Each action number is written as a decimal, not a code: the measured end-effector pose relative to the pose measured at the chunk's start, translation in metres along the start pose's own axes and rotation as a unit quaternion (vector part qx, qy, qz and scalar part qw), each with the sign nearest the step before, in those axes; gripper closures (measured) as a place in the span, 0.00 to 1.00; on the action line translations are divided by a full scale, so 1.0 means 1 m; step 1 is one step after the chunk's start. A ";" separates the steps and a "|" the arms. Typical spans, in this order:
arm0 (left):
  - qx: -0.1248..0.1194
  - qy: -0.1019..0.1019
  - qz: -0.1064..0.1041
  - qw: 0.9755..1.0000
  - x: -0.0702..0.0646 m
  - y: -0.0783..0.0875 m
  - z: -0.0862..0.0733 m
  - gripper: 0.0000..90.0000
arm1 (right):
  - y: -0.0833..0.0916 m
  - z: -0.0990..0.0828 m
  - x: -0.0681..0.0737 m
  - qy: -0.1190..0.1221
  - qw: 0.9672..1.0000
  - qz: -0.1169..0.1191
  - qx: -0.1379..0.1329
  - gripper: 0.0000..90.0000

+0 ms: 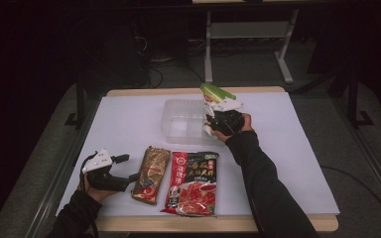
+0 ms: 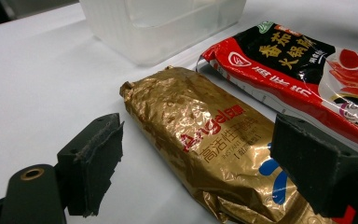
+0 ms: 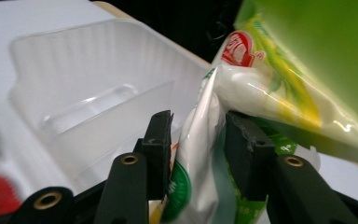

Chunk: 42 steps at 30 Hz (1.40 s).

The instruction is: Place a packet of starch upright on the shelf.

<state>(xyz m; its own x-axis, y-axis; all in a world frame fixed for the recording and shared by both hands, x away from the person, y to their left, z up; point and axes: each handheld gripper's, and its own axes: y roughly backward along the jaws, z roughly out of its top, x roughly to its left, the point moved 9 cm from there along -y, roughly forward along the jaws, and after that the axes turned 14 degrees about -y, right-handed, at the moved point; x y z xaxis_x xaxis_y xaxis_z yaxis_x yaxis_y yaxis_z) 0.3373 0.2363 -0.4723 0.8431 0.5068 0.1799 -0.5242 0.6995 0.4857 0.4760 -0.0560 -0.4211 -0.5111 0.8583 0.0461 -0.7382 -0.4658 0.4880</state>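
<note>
The right hand-held gripper (image 1: 213, 120) hangs over the right part of the clear plastic box (image 1: 173, 126) at the far middle of the desk (image 1: 124, 124), with a green and white packet (image 1: 217, 92) standing up between its jaws. In the right gripper view the packet (image 3: 261, 88) sits in the gap, but the jaws look loosened: the left pad stands a little off the film and the right one just brushes it, so I judge the packet is let go over the box (image 3: 74, 84) rather than clamped.

The packet is thin glossy film, soft and crinkly, puffed and likely light. It will slide and fold easily, so the flat sealed edge is the best place to pinch.

The left hand-held gripper (image 1: 127, 167) rests at the near left of the desk, jaws wide apart and empty. In the left gripper view its rough black pads (image 2: 93, 158) stand on either side of the near end of a gold foil packet (image 2: 205, 140), without touching it. That gold packet (image 1: 151, 173) is a firm, wrinkled, brick-like block, probably heavier and stiffer, and should be pinched across its narrow width. Just right of it lies a red and black sauce pouch (image 1: 193, 181), flat, shiny and floppy.
</note>
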 end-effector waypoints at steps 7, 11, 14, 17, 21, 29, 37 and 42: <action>0.010 -0.006 -0.008 1.000 -0.003 -0.002 -0.002 0.18 | 0.007 -0.005 -0.001 0.020 0.998 0.041 0.047 0.66; 0.011 -0.005 -0.010 1.000 -0.003 -0.002 -0.003 0.18 | 0.009 -0.007 0.002 0.057 0.995 0.028 0.074 0.66; 0.009 -0.001 -0.010 1.000 -0.003 -0.001 -0.003 0.18 | 0.011 -0.008 0.001 0.066 0.994 0.003 0.084 0.61; 0.010 -0.001 -0.010 1.000 -0.003 -0.001 -0.003 0.18 | 0.014 -0.012 -0.006 0.060 0.995 -0.016 0.081 0.61; 0.013 -0.001 -0.012 1.000 -0.004 -0.002 -0.004 0.18 | 0.023 -0.018 -0.011 0.024 0.997 0.006 0.069 0.61; 0.014 -0.001 -0.014 1.000 -0.005 -0.002 -0.004 0.18 | 0.038 -0.038 -0.010 0.015 0.995 0.019 0.097 0.76; 0.018 -0.005 -0.019 1.000 -0.006 -0.004 -0.004 0.18 | 0.041 -0.051 -0.012 0.007 0.994 0.031 0.102 0.86; 0.019 -0.007 -0.022 1.000 -0.007 -0.005 -0.004 0.18 | 0.033 -0.051 -0.007 0.020 0.995 0.027 0.099 0.87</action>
<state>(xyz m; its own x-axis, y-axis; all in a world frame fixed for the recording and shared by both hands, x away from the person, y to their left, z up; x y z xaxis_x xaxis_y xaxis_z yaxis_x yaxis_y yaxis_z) 0.3337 0.2309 -0.4796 0.8665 0.4692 0.1702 -0.4826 0.7006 0.5255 0.4328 -0.0886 -0.4494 -0.5675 0.8221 0.0445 -0.6103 -0.4564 0.6475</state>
